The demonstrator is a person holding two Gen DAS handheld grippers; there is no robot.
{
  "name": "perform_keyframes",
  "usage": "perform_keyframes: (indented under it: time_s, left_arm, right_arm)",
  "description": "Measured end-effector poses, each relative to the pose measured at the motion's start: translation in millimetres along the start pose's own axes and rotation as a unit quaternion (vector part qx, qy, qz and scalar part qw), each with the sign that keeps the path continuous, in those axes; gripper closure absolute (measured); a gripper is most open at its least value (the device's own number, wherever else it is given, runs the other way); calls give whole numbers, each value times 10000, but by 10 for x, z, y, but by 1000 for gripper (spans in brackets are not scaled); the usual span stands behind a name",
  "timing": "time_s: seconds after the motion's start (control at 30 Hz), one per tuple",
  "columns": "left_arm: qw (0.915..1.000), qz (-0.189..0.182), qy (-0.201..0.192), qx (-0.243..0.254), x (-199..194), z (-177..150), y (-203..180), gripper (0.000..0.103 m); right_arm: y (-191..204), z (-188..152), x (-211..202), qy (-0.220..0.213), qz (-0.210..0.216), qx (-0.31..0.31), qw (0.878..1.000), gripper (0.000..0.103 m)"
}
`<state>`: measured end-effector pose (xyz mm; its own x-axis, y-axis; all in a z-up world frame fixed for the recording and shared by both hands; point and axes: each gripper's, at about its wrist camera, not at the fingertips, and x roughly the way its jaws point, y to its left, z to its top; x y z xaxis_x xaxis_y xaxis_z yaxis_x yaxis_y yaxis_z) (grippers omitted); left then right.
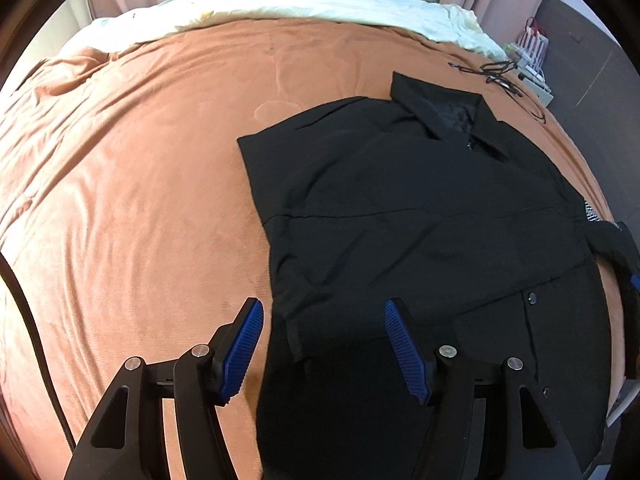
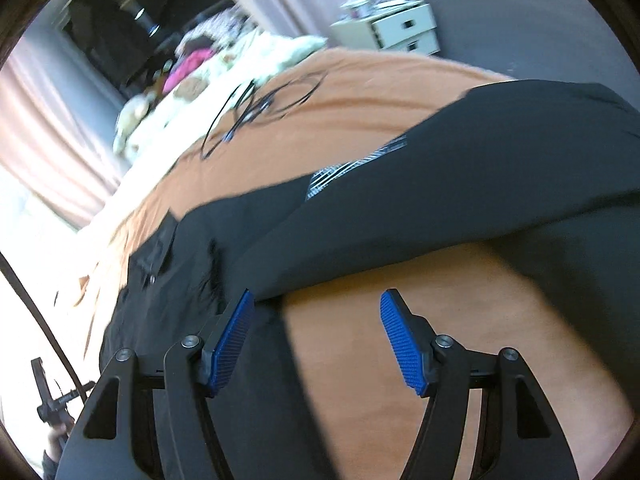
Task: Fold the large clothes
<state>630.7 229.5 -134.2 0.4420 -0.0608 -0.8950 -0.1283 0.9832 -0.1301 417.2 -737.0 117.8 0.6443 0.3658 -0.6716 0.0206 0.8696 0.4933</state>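
A black collared jacket (image 1: pixel 420 216) lies flat on the orange bedspread (image 1: pixel 132 184), collar toward the far side, one side folded over the body. My left gripper (image 1: pixel 324 312) hangs open just above the jacket's near left corner, nothing between its blue pads. In the blurred right wrist view the same jacket (image 2: pixel 440 184) stretches across the frame with a sleeve running to the right and a striped lining patch (image 2: pixel 344 172) showing. My right gripper (image 2: pixel 318 304) is open over bare bedspread (image 2: pixel 400 280) just below the sleeve, its left pad (image 2: pixel 232 340) near the fabric edge.
A cream quilt (image 1: pixel 280 4) and pillows lie at the head of the bed. Black cables (image 1: pixel 500 74) sprawl on the bedspread beyond the collar. A white drawer unit (image 2: pixel 404 30) stands beside the bed. Pink curtains (image 2: pixel 52 120) hang behind.
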Motion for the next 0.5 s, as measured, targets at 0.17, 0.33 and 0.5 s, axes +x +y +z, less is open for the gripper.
perform_keyframes:
  time_s: [0.17,0.33,0.5]
  left_arm:
    - [10000,-65,-31,52,-10,3,-100,38]
    - [9998,-86,-64,171,3,-23,-173,38]
    - [9998,-116,-47,139,74,-46,-158,38]
  right_arm:
    - [-434,30,-264,-342,-171,572,9976,45]
    - [-645,-63,-323,-542,-374,1076,9920,47]
    - [-677,-157,-276,-691,-448,1455,9859,52]
